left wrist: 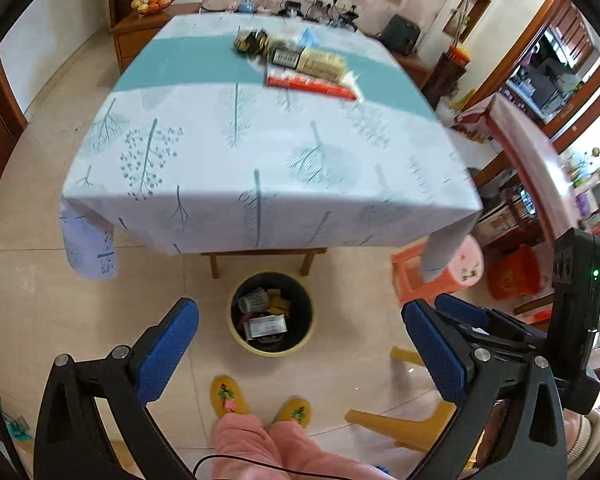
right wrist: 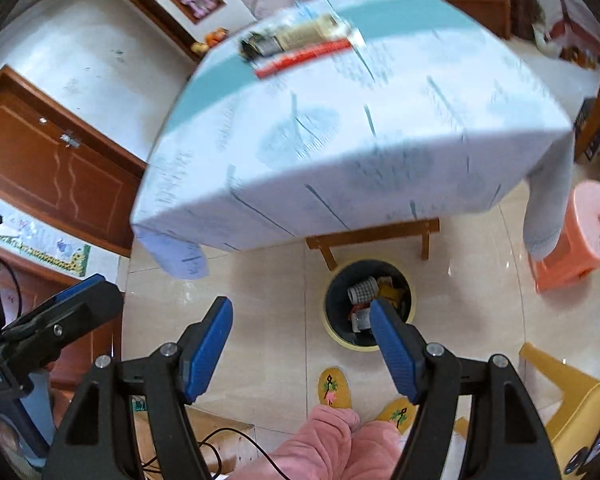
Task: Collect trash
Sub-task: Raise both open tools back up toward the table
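Both held high, angled steeply down over the floor, side by side. Left tongs (left wrist: 300, 344) spread wide, released, nothing between the blue pads. Right tongs (right wrist: 300, 348) also apart, somewhat narrower, empty too. Directly below: round bin (left wrist: 240, 334) on the tiles, near the worktop's (left wrist: 260, 152) front edge, already holding wrappers and a crumpled cup. More trash (left wrist: 300, 64) heaped on the far teal band of the cloth. Yellow slippers (left wrist: 228, 396) and pink trouser legs just beneath; orange stool (right wrist: 580, 236) and yellow chair (right wrist: 572, 396) crowding the right side, open tiles to the left.
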